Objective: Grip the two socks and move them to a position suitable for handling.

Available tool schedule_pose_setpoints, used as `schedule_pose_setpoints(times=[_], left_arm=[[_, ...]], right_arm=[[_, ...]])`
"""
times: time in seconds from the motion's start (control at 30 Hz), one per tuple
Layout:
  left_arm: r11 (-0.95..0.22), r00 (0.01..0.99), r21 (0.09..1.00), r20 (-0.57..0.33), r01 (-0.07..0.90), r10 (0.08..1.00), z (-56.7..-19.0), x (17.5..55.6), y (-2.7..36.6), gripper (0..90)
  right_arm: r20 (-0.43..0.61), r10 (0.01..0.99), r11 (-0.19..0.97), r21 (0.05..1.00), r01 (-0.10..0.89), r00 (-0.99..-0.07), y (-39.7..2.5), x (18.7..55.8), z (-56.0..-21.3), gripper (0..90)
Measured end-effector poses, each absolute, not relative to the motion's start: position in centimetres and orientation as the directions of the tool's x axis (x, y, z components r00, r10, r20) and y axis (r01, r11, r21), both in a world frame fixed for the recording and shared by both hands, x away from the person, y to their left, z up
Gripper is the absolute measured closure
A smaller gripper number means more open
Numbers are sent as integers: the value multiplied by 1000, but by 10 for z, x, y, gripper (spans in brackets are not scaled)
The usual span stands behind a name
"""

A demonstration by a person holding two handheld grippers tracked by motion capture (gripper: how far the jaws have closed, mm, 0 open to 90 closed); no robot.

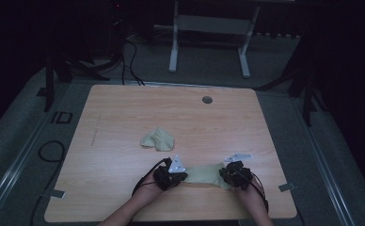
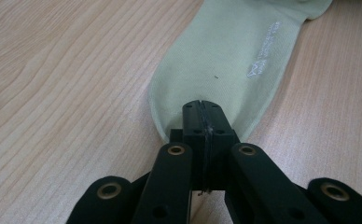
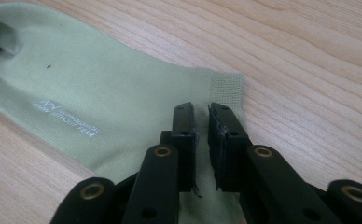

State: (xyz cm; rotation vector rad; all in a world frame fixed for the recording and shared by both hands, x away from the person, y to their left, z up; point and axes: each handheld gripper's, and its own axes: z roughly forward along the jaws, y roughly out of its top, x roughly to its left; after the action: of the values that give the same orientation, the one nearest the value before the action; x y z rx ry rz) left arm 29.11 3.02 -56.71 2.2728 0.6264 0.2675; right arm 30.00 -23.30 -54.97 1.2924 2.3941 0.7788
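Note:
A pale green sock [image 1: 204,173] lies flat near the table's front edge, stretched between my two grippers. My left gripper [image 1: 182,177] is shut on its toe end; in the left gripper view the jaws of that gripper [image 2: 201,112] are pressed together on the sock [image 2: 226,60]. My right gripper [image 1: 227,173] sits at the cuff end. In the right gripper view this gripper [image 3: 201,114] has its jaws a narrow gap apart over the ribbed cuff [image 3: 226,88], and the fabric lies flat beneath them. A second pale green sock [image 1: 158,139] lies crumpled toward the table's middle.
The wooden table [image 1: 124,113] has a round grey grommet [image 1: 207,100] near its far edge. Beyond it stands a white metal frame [image 1: 209,28] on the grey floor. Black cables [image 1: 49,150] lie on the floor to the left. Both forearms come in at the front edge.

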Motion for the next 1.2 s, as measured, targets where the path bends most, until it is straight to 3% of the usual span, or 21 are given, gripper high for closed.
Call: schedule_pose_setpoints(times=[0.1, 0.23, 0.27, 0.37, 0.53, 0.67, 0.97, 1.2], left_arm=[[-602, 862, 718, 6, 349, 506, -566, 291, 30, 837], [-587, 858, 721, -22, 370, 513, -557, 290, 33, 637], [-583, 859, 724, -25, 368, 511, -554, 289, 36, 637], [-559, 845, 747, -5, 359, 535, -544, 286, 44, 450], [-516, 810, 762, -21, 393, 586, -535, 279, 74, 402], [-503, 783, 749, -36, 432, 620, -538, 279, 92, 388], [-460, 718, 732, -57, 502, 694, -547, 276, 139, 350], [-422, 672, 727, -72, 541, 737, -555, 271, 165, 350]], right_arm=[[0, 837, 442, 590, 676, -547, -233, 301, -549, 767], [22, 835, 419, 621, 662, -549, -230, 298, -540, 661], [30, 832, 416, 627, 659, -554, -230, 298, -538, 602], [34, 830, 405, 649, 644, -557, -229, 303, -525, 506], [75, 820, 401, 632, 663, -567, -221, 314, -514, 402], [79, 811, 410, 630, 659, -580, -213, 320, -510, 374], [49, 790, 450, 631, 632, -612, -173, 341, -496, 362], [38, 753, 495, 626, 603, -657, -133, 360, -487, 427]])
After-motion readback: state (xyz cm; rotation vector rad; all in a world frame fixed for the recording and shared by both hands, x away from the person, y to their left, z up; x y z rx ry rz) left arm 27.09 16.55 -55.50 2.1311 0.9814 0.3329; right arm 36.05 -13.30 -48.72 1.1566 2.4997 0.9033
